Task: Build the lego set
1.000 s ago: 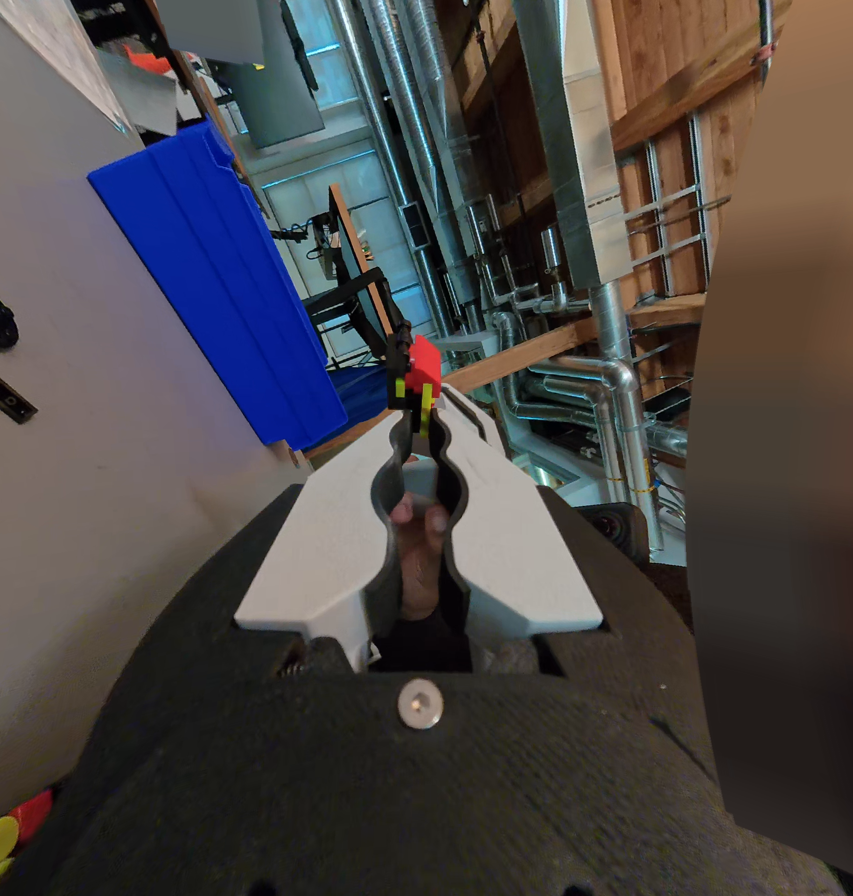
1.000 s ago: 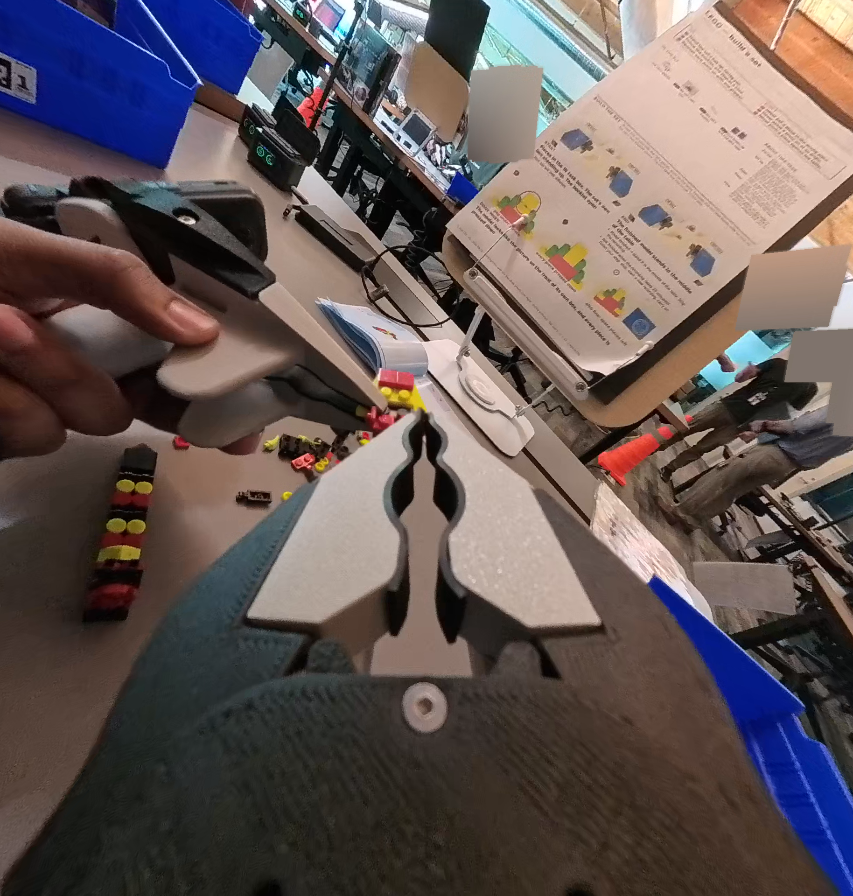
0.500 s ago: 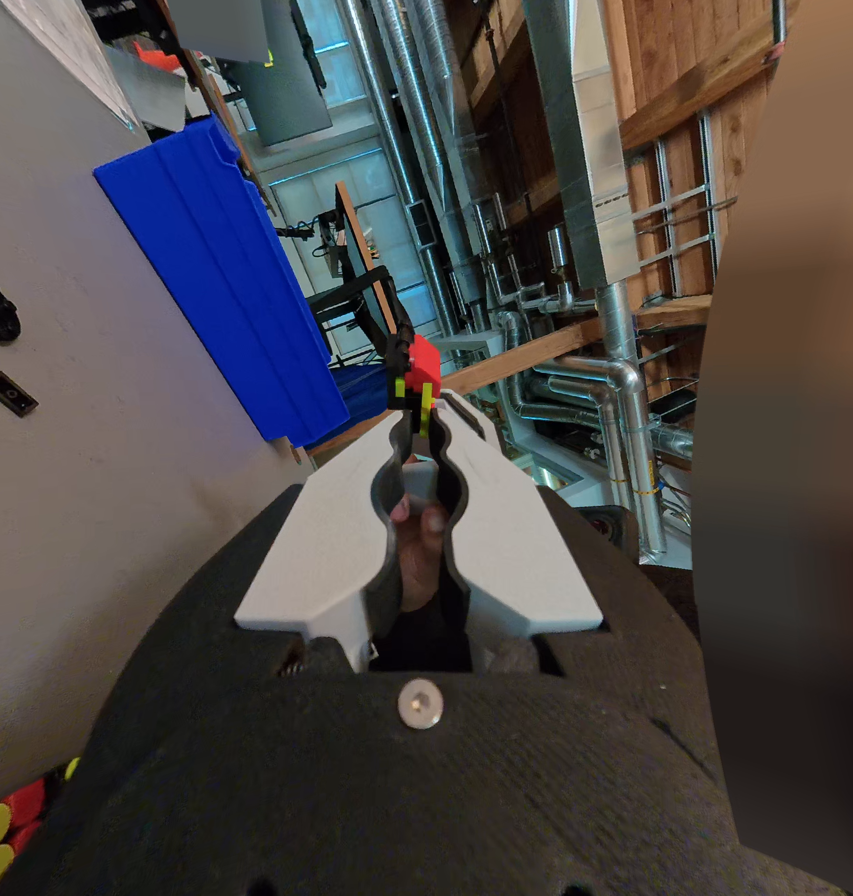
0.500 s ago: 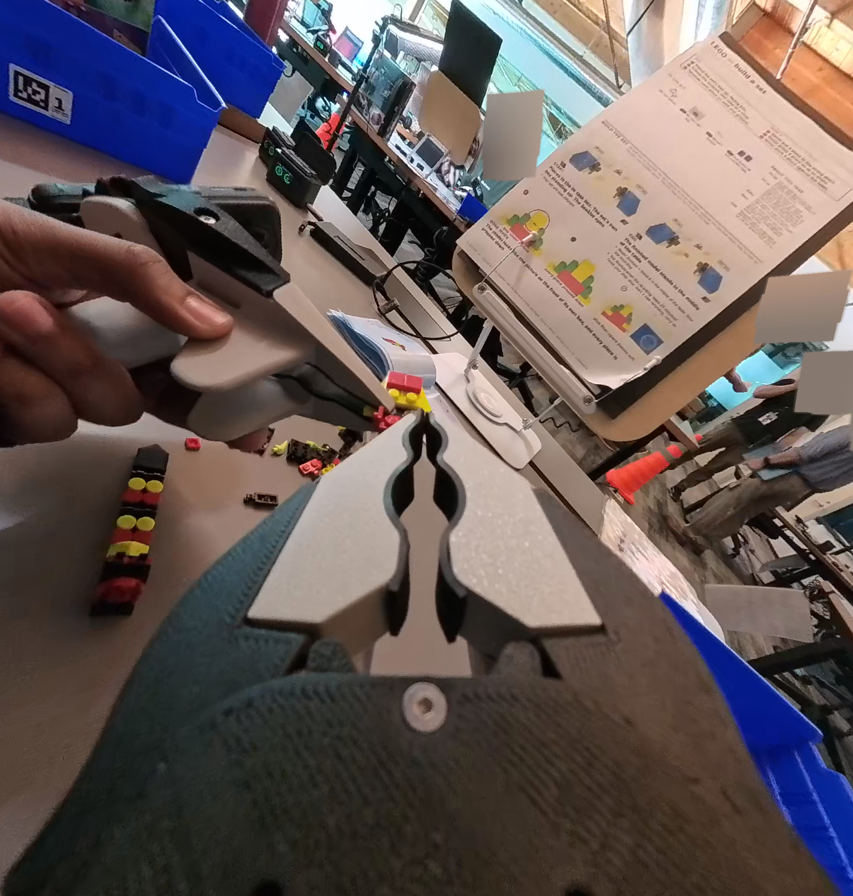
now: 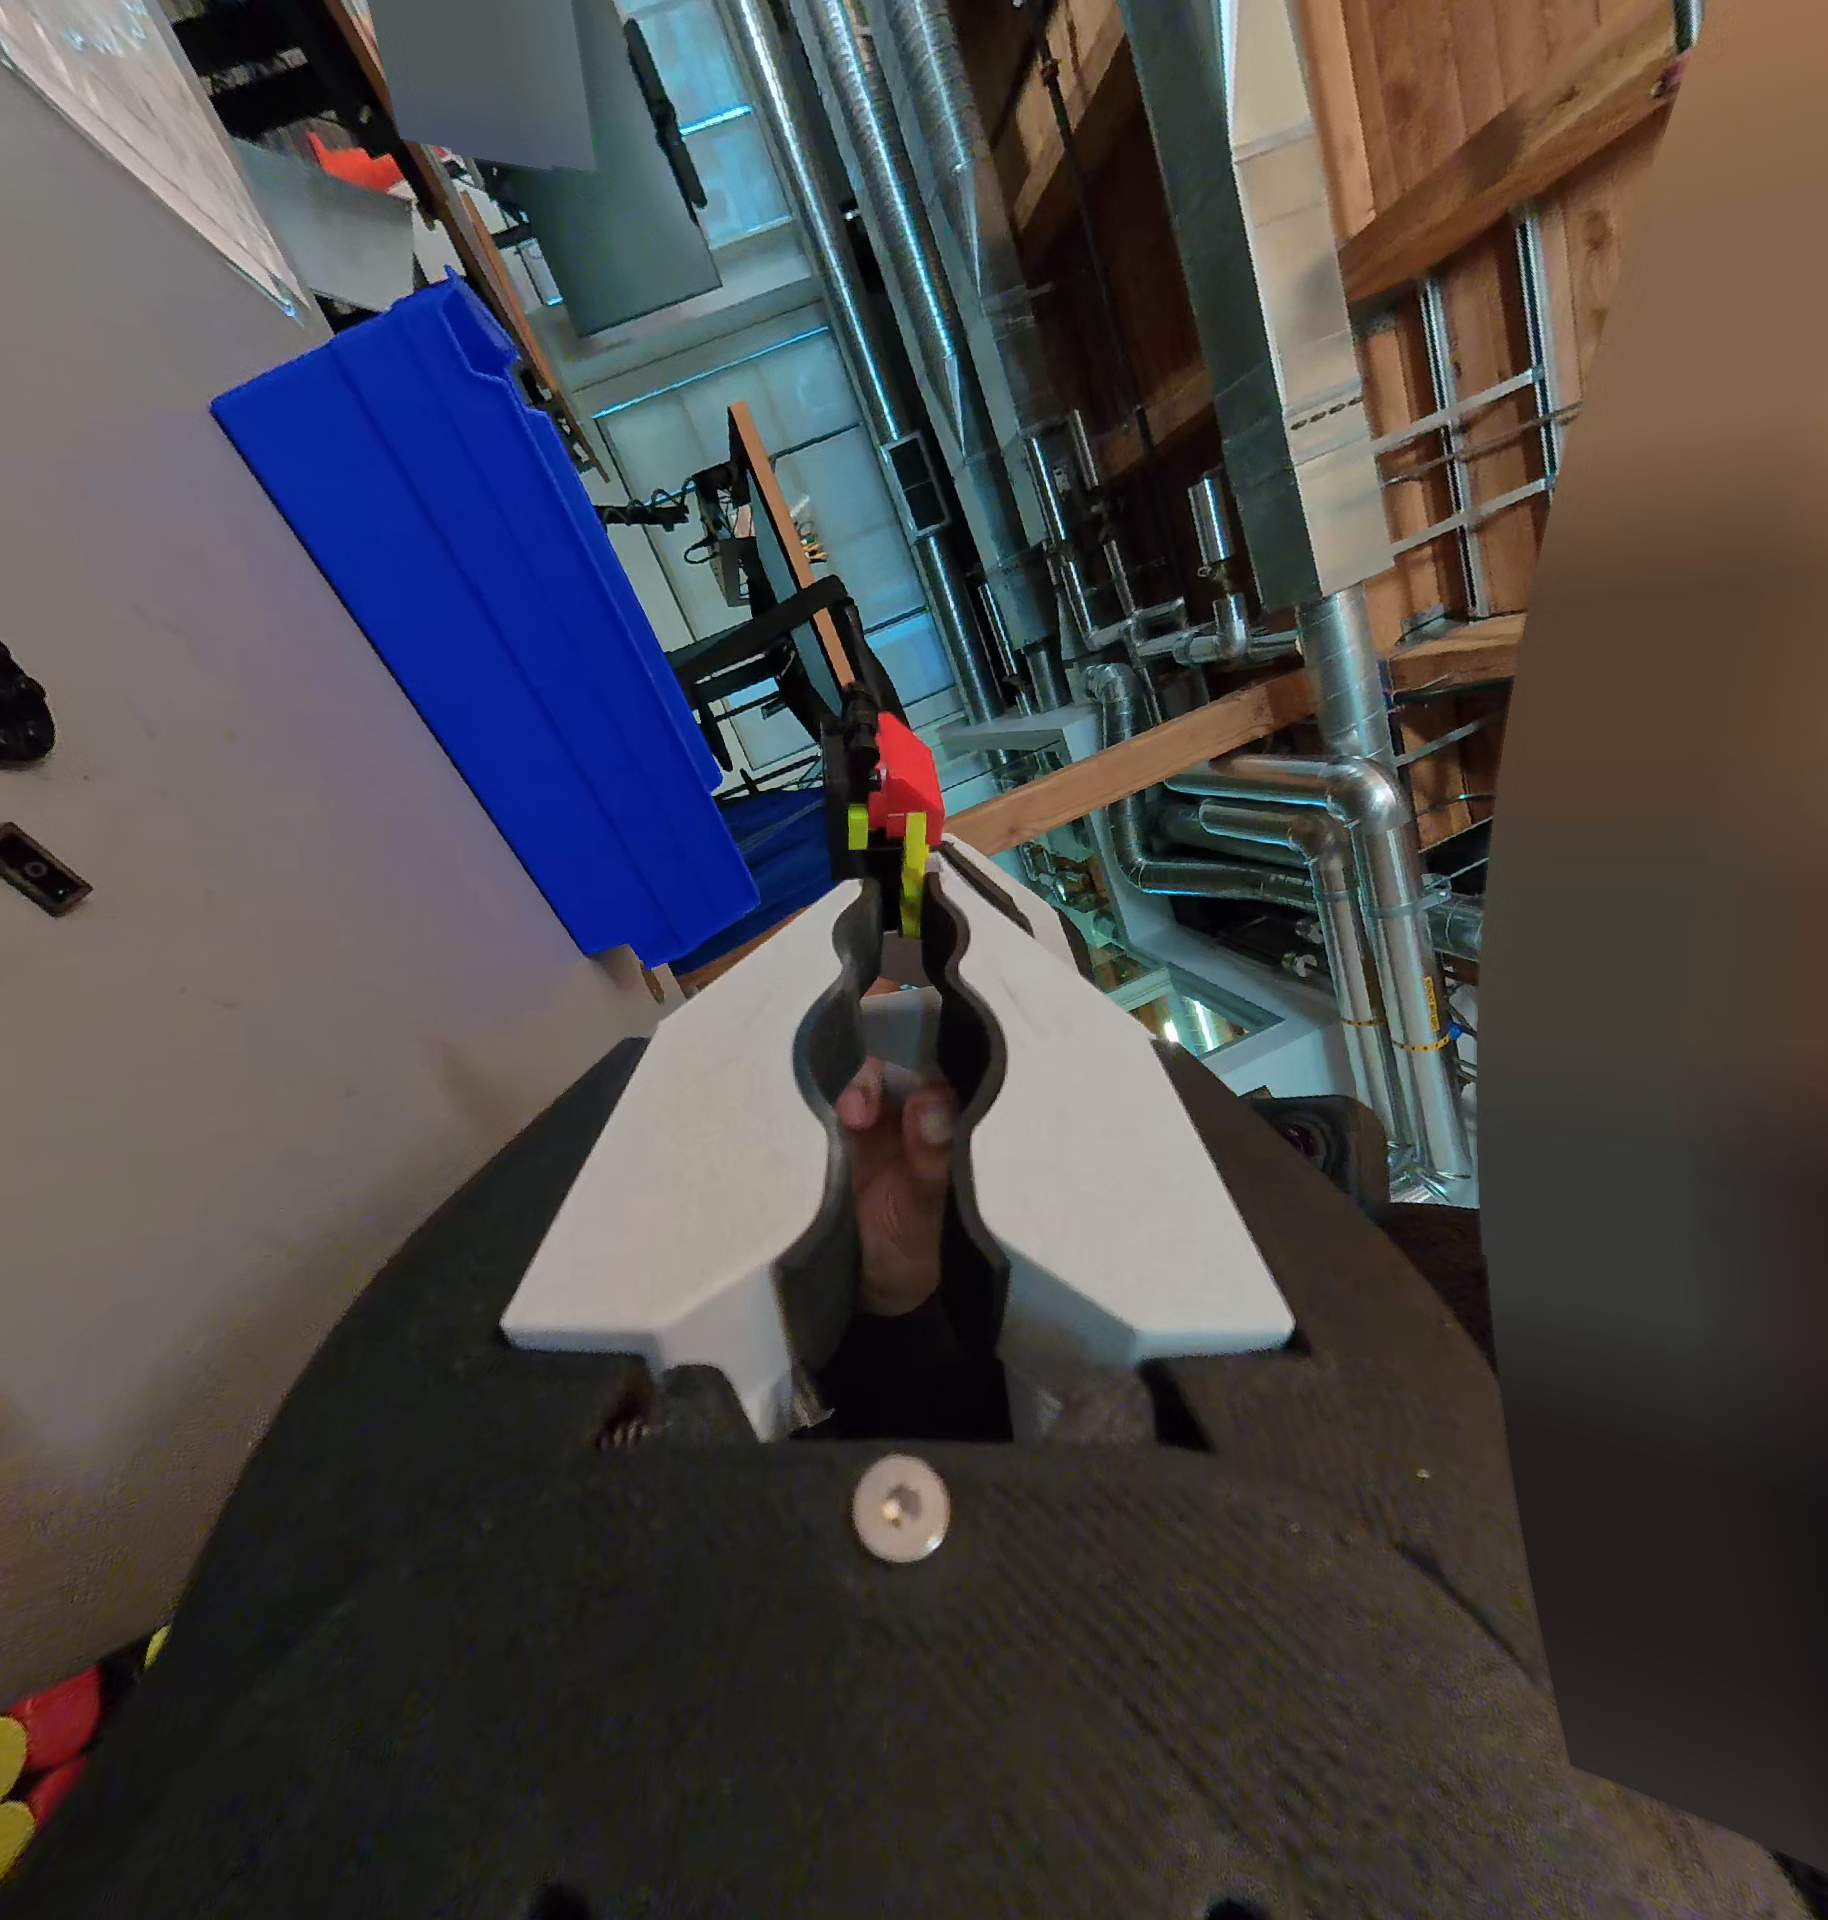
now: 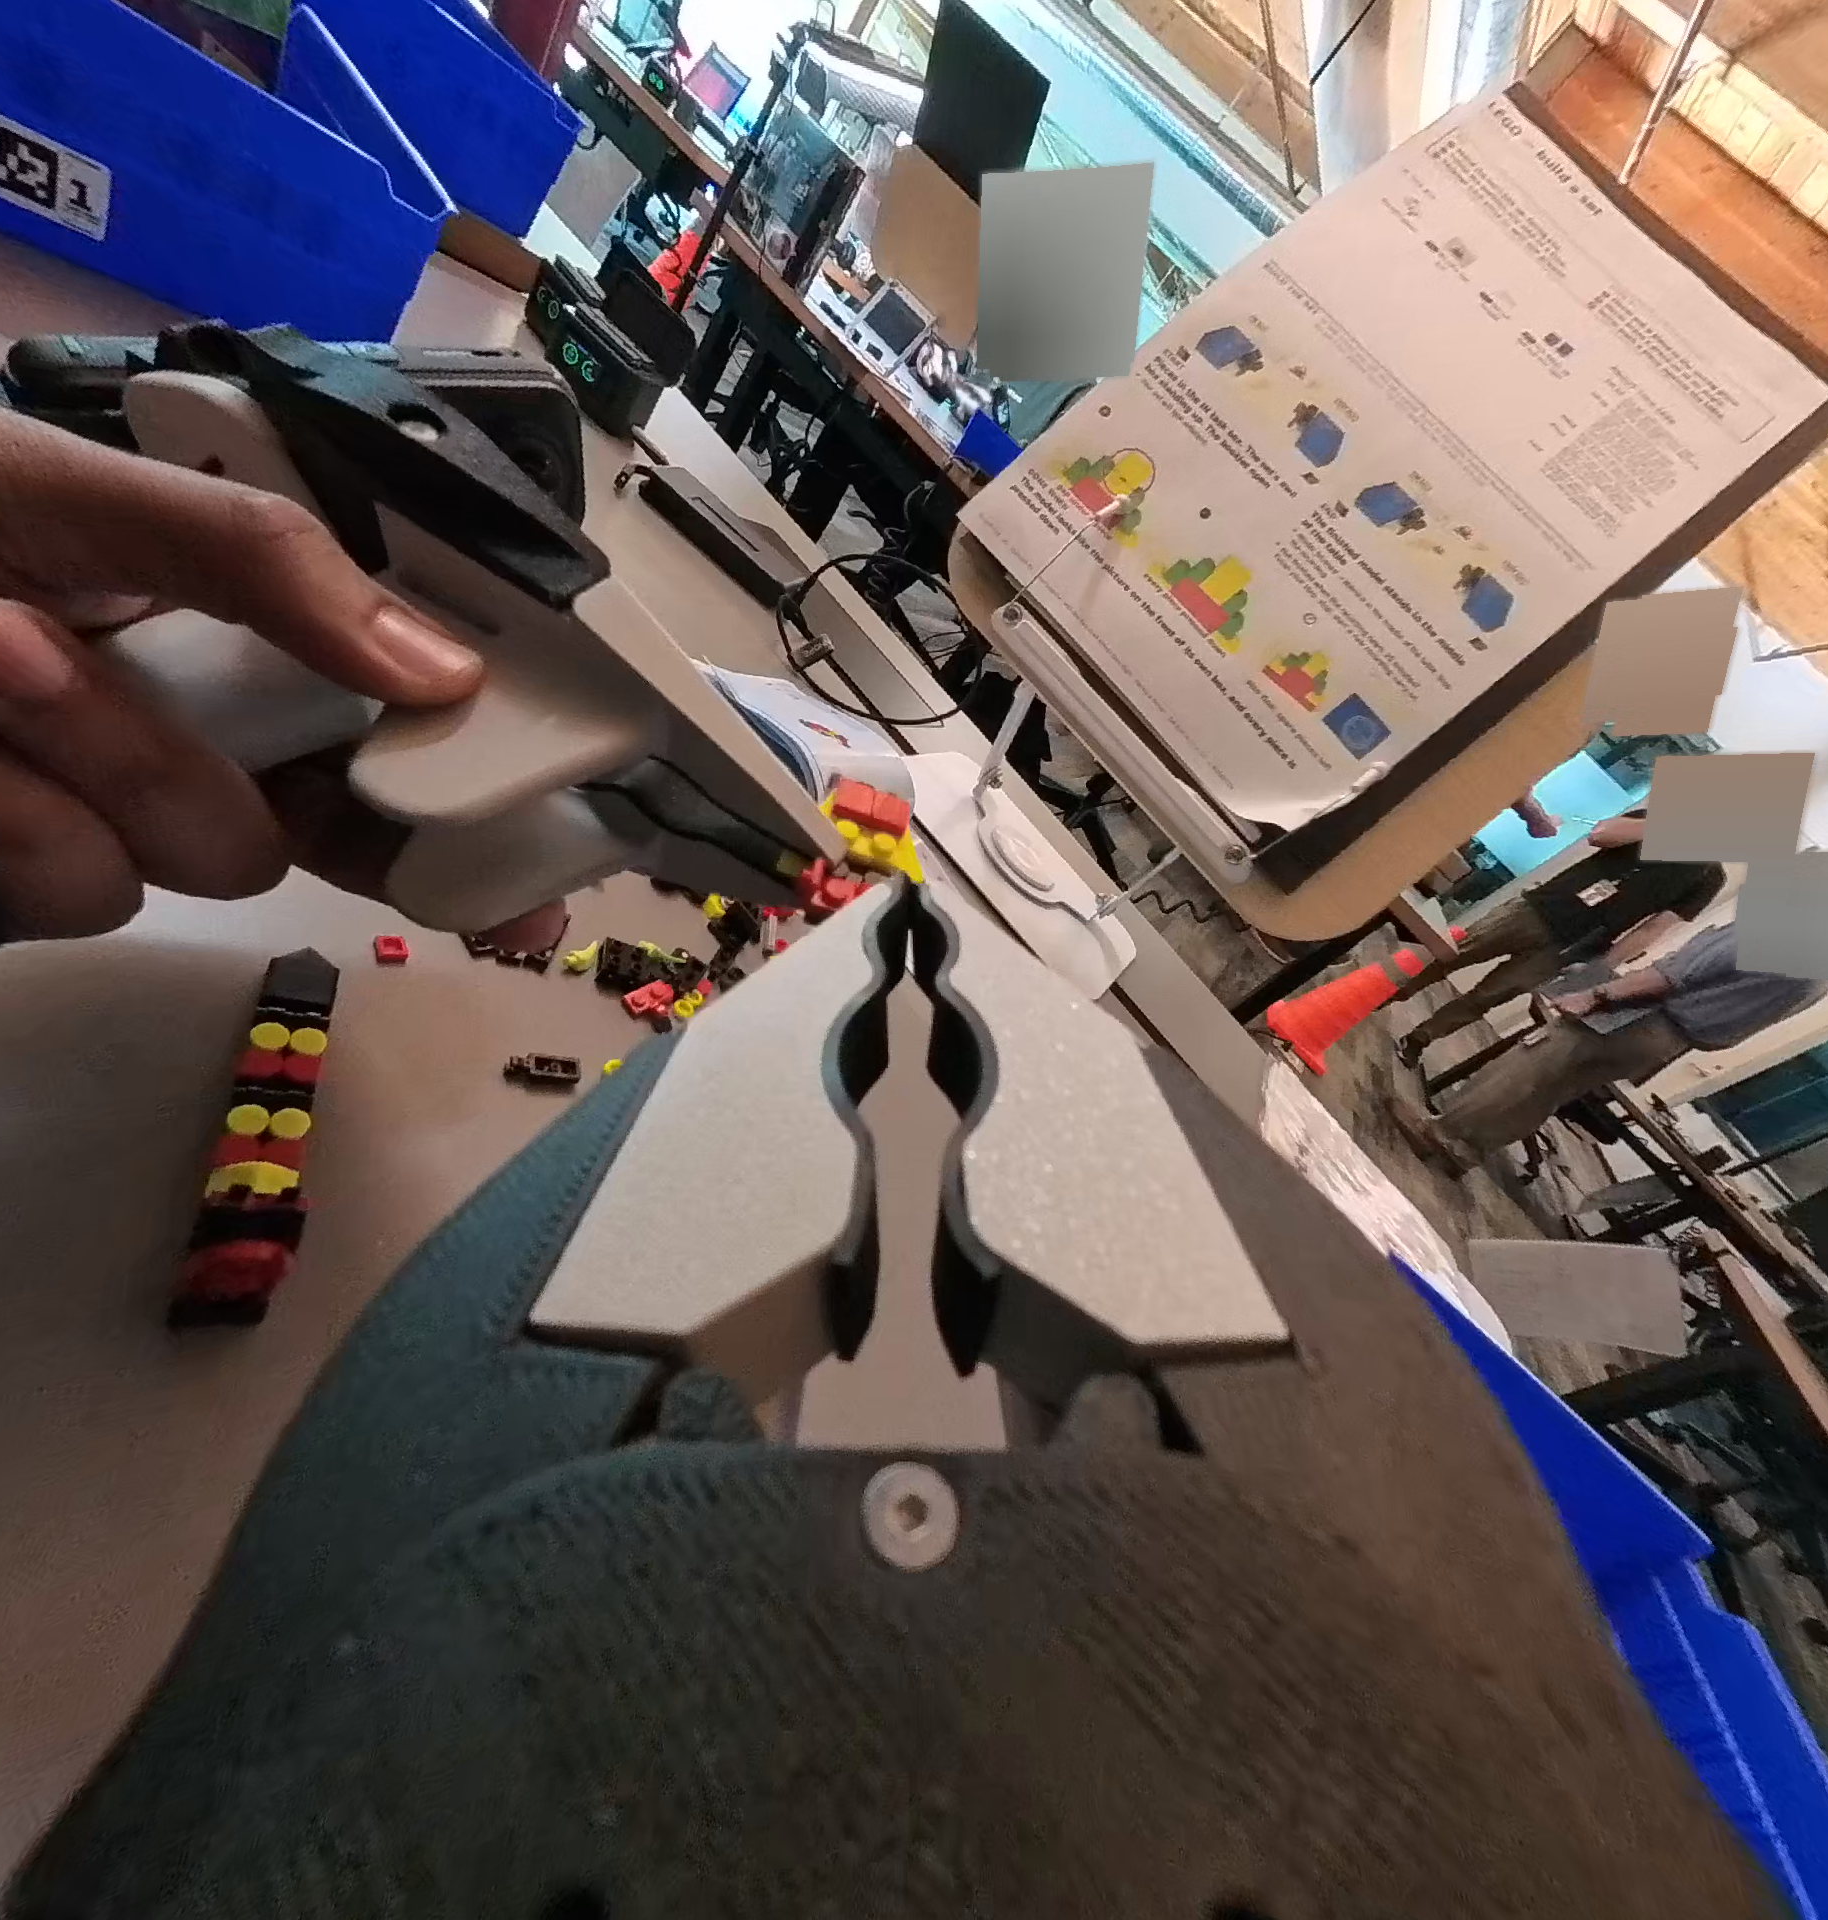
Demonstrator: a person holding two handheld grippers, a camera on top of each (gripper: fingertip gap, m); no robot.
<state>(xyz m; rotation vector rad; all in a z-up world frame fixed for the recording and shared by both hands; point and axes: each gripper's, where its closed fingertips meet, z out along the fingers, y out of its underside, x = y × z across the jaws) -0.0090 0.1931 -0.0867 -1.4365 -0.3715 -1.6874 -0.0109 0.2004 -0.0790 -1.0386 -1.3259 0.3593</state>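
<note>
Two grippers in play, both raised over a tan table (image 6: 79, 1455). Left gripper (image 5: 894, 914): jaws nearly together, pinching a small lego assembly (image 5: 889, 805) of red, yellow and black pieces at the very tips; it sticks out past the fingertips, clear of the table. In the right wrist view the same gripper (image 6: 837, 868) comes in from the left, held by a hand (image 6: 110, 665), assembly at its tip. Right gripper (image 6: 908, 914): tips closed on each other, nothing visible between them, sitting just beside the held assembly; contact with it cannot be told.

On the table, near left: a long strip of black, red and yellow bricks (image 6: 255, 1132), lying flat. Farther off, under the left gripper: a scatter of loose pieces (image 6: 661, 961). Far left: blue bins (image 6: 214, 177). Right of centre: an instruction sheet (image 6: 1409, 478) tilted on a stand. Far right background: people standing near an orange cone (image 6: 1346, 1003)
</note>
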